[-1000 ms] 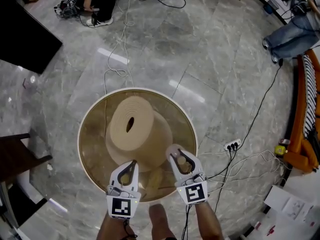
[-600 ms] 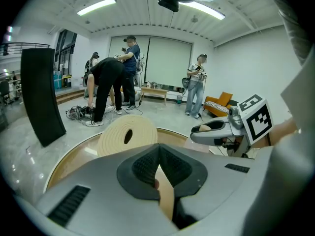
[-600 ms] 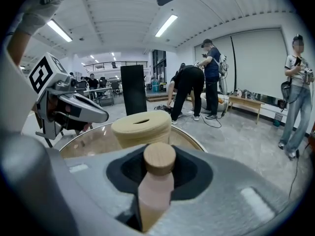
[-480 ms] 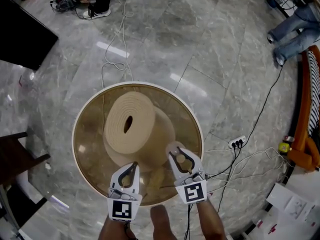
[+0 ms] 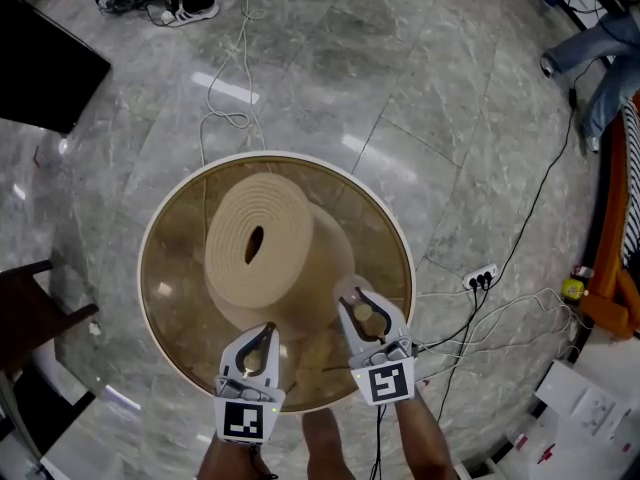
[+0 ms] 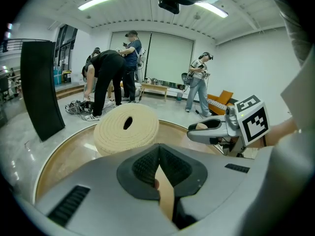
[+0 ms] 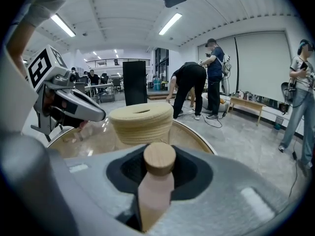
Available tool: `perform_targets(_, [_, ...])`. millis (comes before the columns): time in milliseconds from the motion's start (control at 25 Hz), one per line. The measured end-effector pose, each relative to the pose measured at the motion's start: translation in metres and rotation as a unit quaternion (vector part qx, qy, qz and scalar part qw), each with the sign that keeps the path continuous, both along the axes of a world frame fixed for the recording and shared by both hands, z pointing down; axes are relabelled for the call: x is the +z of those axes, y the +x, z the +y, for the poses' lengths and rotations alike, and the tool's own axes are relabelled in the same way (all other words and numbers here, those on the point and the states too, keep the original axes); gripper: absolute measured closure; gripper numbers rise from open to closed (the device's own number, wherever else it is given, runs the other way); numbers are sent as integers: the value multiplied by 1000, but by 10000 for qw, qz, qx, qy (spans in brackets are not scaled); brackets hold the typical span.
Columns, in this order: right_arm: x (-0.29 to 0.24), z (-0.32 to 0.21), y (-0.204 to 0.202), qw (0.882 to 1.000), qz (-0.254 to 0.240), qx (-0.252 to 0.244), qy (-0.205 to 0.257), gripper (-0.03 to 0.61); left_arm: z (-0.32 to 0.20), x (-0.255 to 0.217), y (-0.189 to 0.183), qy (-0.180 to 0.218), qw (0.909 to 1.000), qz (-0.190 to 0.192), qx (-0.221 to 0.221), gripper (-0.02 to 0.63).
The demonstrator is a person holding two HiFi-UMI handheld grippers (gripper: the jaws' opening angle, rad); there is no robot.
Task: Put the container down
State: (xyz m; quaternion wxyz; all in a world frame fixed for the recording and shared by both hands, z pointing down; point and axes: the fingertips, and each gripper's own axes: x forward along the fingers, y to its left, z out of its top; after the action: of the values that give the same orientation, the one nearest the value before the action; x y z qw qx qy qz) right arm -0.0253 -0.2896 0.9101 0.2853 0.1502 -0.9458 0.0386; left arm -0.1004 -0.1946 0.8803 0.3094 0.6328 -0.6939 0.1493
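Since the right gripper (image 5: 360,310) is closed partway around the wooden-lidded container (image 7: 156,181), holding it upright over the near edge of the round tinted table (image 5: 180,268) at lower centre of the head view, the person should lower it straight onto bare tabletop. It should land short of the ribbed beige cone (image 5: 262,240) at frame centre, with release only once the base sits flat. The left gripper (image 5: 262,330), lower left, has its jaw tips together, apparently empty.
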Motion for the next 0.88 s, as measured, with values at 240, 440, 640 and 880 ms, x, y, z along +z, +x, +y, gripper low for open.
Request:
perform_targets(240, [10, 2, 0, 10000, -57, 38, -46, 462, 2, 9, 1, -13, 10000, 38, -11, 595])
perform_targets(440, [13, 2, 0, 9999, -99, 44, -10, 462, 3, 14, 4, -49, 10000, 17, 42, 595])
perform_targets(640, [14, 3, 1, 10000, -36, 40, 1, 460, 5, 14, 7, -52, 10000, -4, 45, 596])
perform_targets(880, [14, 2, 1, 10000, 18, 61, -2, 456, 6, 5, 9, -20, 9999, -71, 86, 596])
